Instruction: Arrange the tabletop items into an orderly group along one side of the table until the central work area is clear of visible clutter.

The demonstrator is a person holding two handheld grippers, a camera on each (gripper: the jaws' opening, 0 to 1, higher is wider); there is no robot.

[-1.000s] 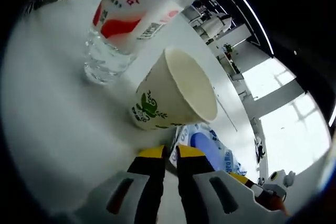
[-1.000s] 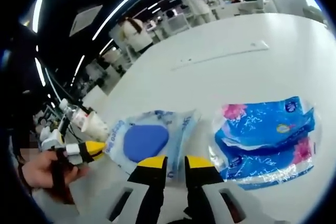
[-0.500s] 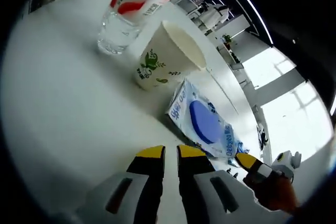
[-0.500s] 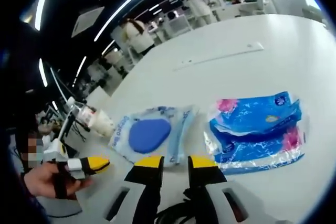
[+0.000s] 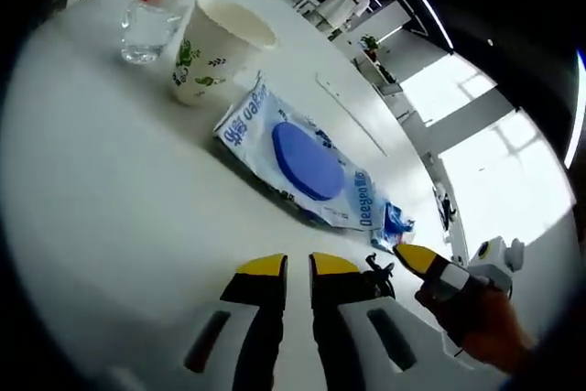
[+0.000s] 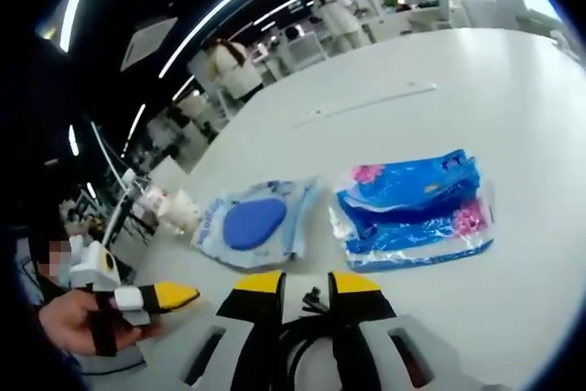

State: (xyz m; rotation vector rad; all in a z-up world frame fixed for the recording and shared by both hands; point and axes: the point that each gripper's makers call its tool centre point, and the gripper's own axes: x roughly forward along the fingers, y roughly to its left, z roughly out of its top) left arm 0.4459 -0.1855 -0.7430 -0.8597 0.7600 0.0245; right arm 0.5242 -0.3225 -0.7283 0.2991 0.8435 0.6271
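Note:
A paper cup point(image 5: 215, 48) with a green leaf print stands upright beside a clear water bottle point(image 5: 151, 6) at the far left of the white table point(image 5: 110, 208). A wipes packet point(image 5: 302, 157) with a blue oval lid lies flat just past the cup. My left gripper point(image 5: 298, 266) is shut on nothing, well short of the packet. My right gripper point(image 6: 307, 283) stands slightly open, a black cable point(image 6: 309, 304) lying between its jaws. Beyond it lie the wipes packet point(image 6: 256, 224) and a blue tissue pack point(image 6: 412, 208), side by side.
A hand holds the right gripper point(image 5: 430, 267) at the lower right of the left gripper view, next to the black cable point(image 5: 380, 276). The left gripper point(image 6: 179, 296) shows at lower left of the right gripper view. People point(image 6: 233, 61) stand by desks behind the table.
Both views have pulled back from the items; cup and bottle now look far from the left jaws. The right jaws have spread a little, and the black cable has come between them.

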